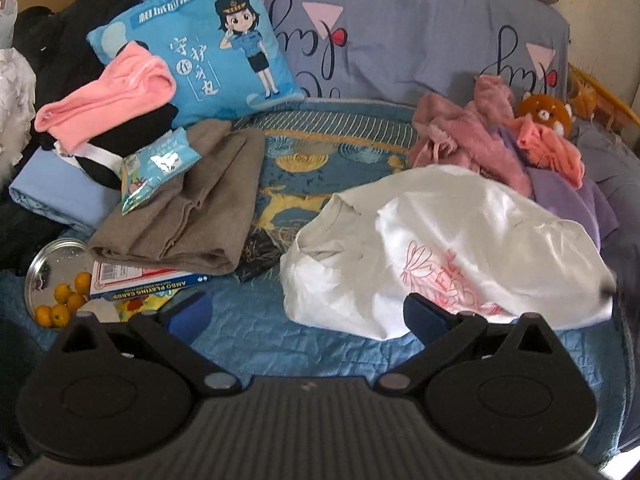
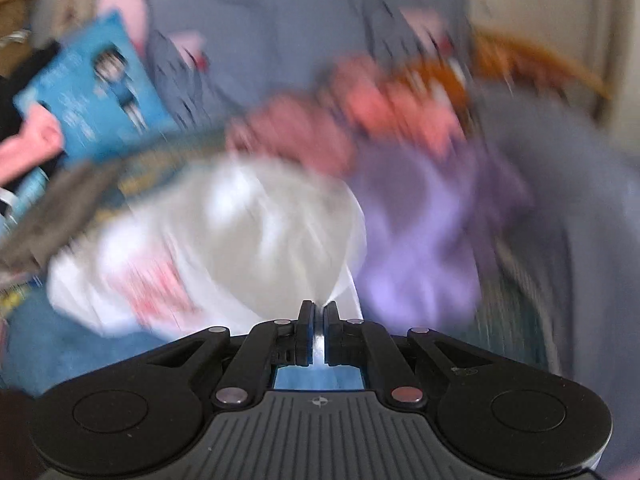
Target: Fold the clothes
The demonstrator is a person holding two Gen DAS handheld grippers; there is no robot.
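The left tool hung over the blue quilted bed cover with its jaws spread wide and nothing between them. Going from the left of its view, a round metal tray carried several small oranges. Beside it lay a box of cards whose blue edge read "AMBO PLAYING CARDS", printed upside down from this view. A folded brown garment rested on that box, and a shiny snack packet lay on the garment's upper left; its print was too small to read. Behind these a folded pink garment sat on a dark pile. A blue cushion leaned nearby, showing a saluting cartoon officer and white Chinese characters. Further back, the grey-blue bedding bore dark looping script that I could not make out.

Right of centre lay the white T-shirt, crumpled on the cover, with a pink outline drawing and pink lettering too creased to read. A heap of pink clothes, a purple garment and an orange plush toy sat behind it.

The right tool was clamped on an edge of the white T-shirt, in a heavily blurred view.
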